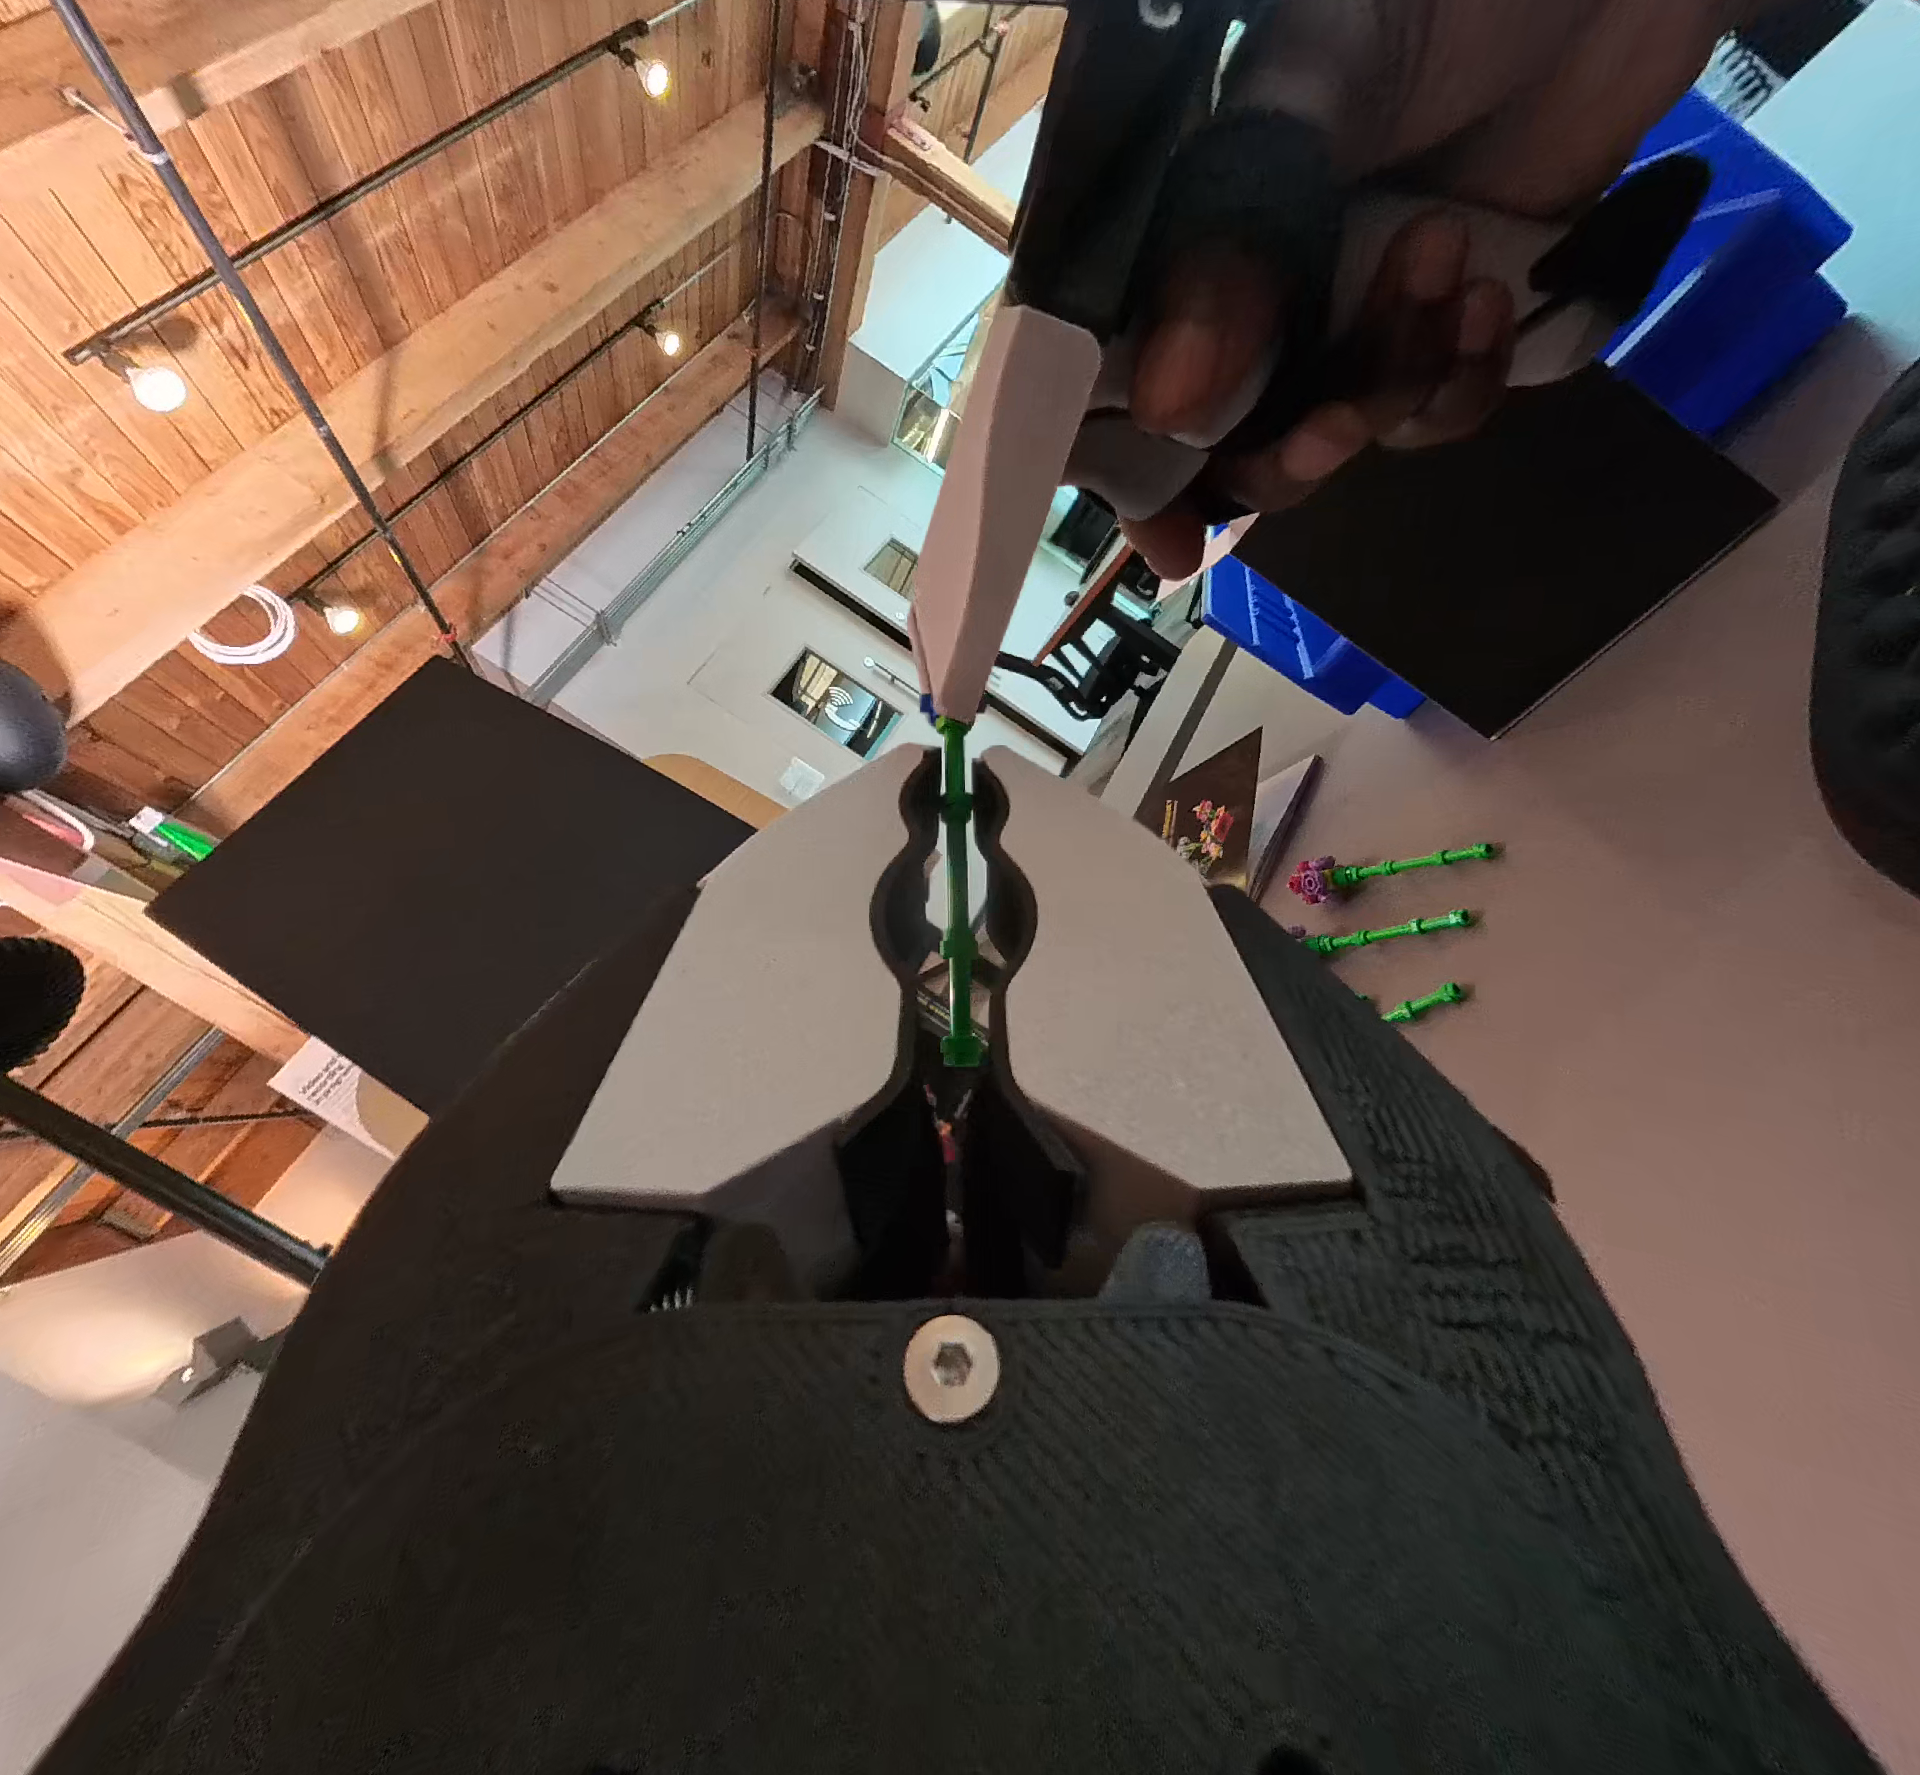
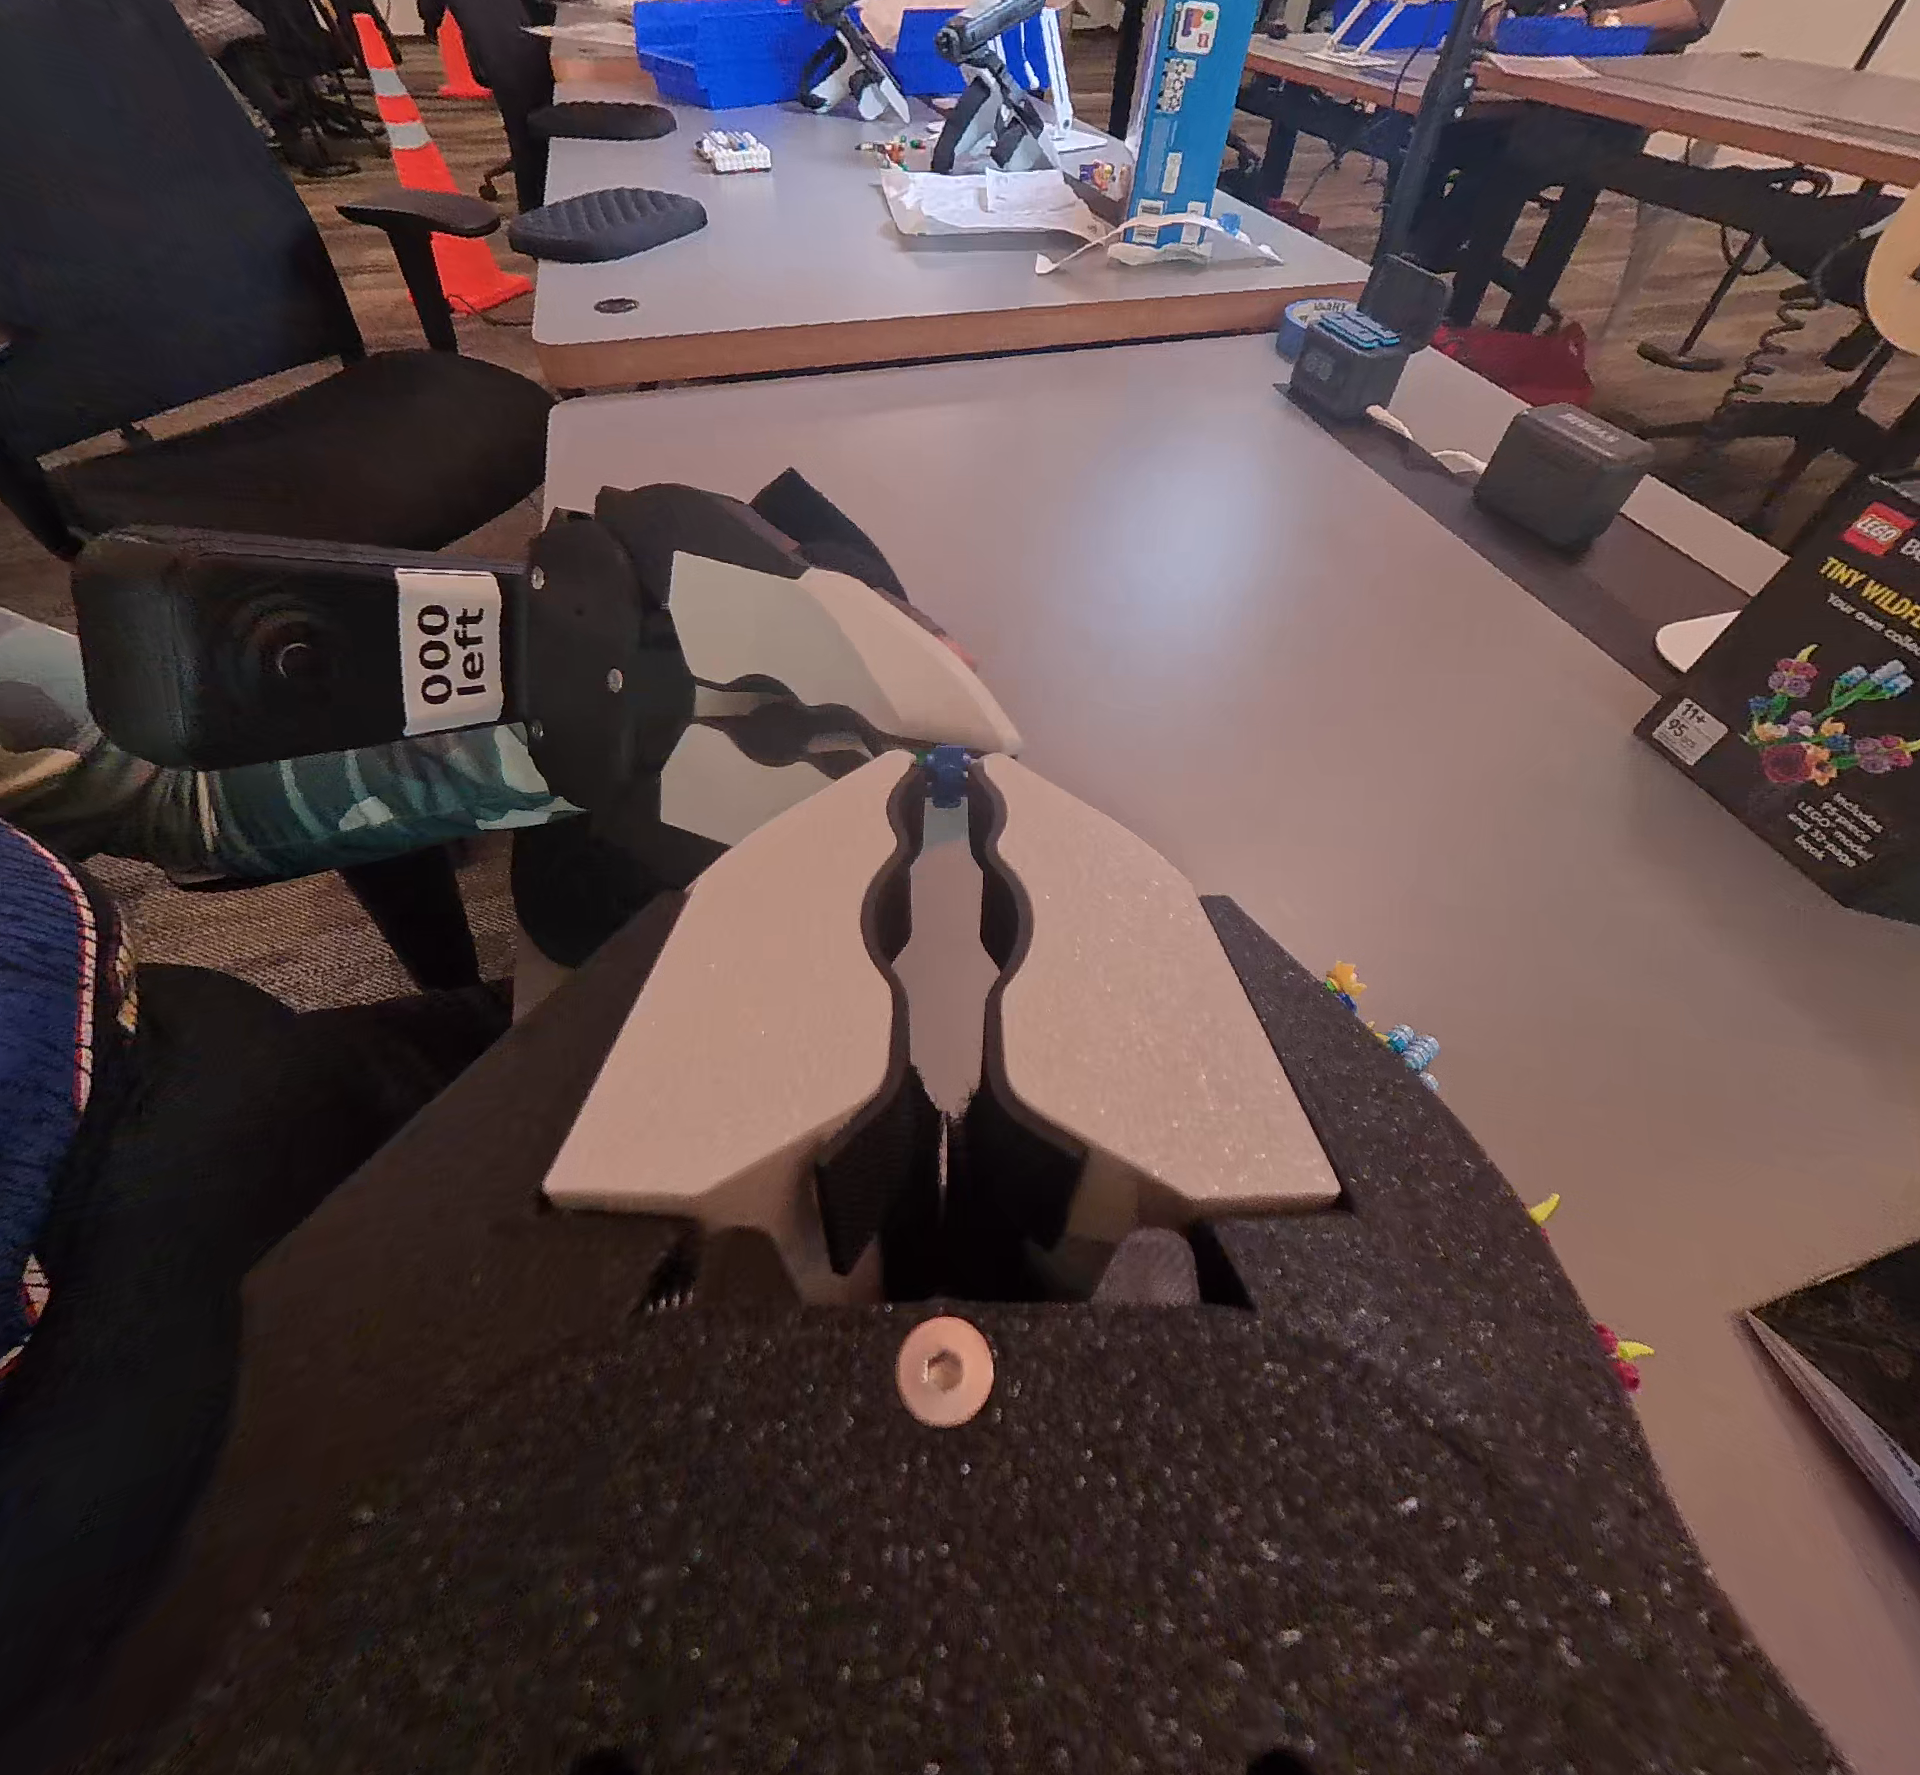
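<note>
In the left wrist view, the left gripper (image 1: 954, 790) fills the lower half of the frame, its jaws clenched on a thin green plastic stem (image 1: 954, 894) that runs straight up the centre of the frame through the scalloped gap between the grey fingers (image 1: 769, 987). The stem's lower end sits near the finger roots and its upper end pokes out past the tips. Just above, at mid-frame, the right gripper (image 1: 951, 712) comes down from the upper right, held by a hand (image 1: 1351, 354), its tips meeting the top of the stem.

In the right wrist view, the right gripper (image 2: 943, 769) is closed on a small blue toy-brick piece (image 2: 943, 775) at its very tips, at centre frame, with the left gripper (image 2: 977, 738) touching in from the left. The blue piece seems to sit at the stem's end, though the join itself is hidden.

The stem looks light, stiff and slender, with ridged collars; it would probably bend or snap if levered sideways, so a grip close to the joint, on a collar, seems safest. The blue piece is tiny and smooth, likely to slip or twist from a tip hold.

Farther right in the left wrist view, three more green stems (image 1: 1392, 930) lie on the grey table (image 1: 1610, 1102), one bearing a purple flower head (image 1: 1311, 882), beside a booklet (image 1: 1236, 821). Beyond, blue bins (image 1: 1745, 271) stand at the upper right.
</note>
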Tool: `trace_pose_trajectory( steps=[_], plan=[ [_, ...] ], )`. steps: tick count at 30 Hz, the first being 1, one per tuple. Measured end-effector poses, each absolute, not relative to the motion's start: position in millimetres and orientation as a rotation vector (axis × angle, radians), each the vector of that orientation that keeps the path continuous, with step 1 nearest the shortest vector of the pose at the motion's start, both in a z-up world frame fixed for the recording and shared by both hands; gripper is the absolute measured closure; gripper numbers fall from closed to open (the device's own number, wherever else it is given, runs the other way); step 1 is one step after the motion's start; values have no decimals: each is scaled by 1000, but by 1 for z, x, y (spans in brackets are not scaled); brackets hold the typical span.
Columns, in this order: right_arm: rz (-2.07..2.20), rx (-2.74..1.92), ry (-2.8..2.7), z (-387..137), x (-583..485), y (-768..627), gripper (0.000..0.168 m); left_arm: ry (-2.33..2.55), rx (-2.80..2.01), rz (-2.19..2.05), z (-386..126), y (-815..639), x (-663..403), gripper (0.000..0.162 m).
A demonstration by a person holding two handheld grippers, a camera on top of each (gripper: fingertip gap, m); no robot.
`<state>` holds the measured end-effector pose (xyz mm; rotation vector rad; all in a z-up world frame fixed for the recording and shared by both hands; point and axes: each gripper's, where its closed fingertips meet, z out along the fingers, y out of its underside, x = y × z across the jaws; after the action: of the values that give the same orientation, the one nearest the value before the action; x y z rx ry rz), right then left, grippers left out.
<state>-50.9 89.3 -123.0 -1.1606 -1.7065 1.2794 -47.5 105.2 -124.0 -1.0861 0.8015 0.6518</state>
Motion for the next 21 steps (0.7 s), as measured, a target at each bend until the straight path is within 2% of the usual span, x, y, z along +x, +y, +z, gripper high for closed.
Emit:
trace_pose_trajectory(
  steps=[5,10,16,21],
  plan=[
    [1267,-1163,-1727,-125,-49,91,160,815,-1125,620,-127,107,-45,157],
    [1171,-1073,-1792,-127,-43,93,160,790,-1228,366,-133,109,-41,157],
    [1177,-1013,-1634,-88,-12,121,161,626,-1242,194,-120,102,-77,157],
    [1003,-1146,-1557,-79,23,161,161,631,-1233,276,-124,106,-78,157]
  ],
)
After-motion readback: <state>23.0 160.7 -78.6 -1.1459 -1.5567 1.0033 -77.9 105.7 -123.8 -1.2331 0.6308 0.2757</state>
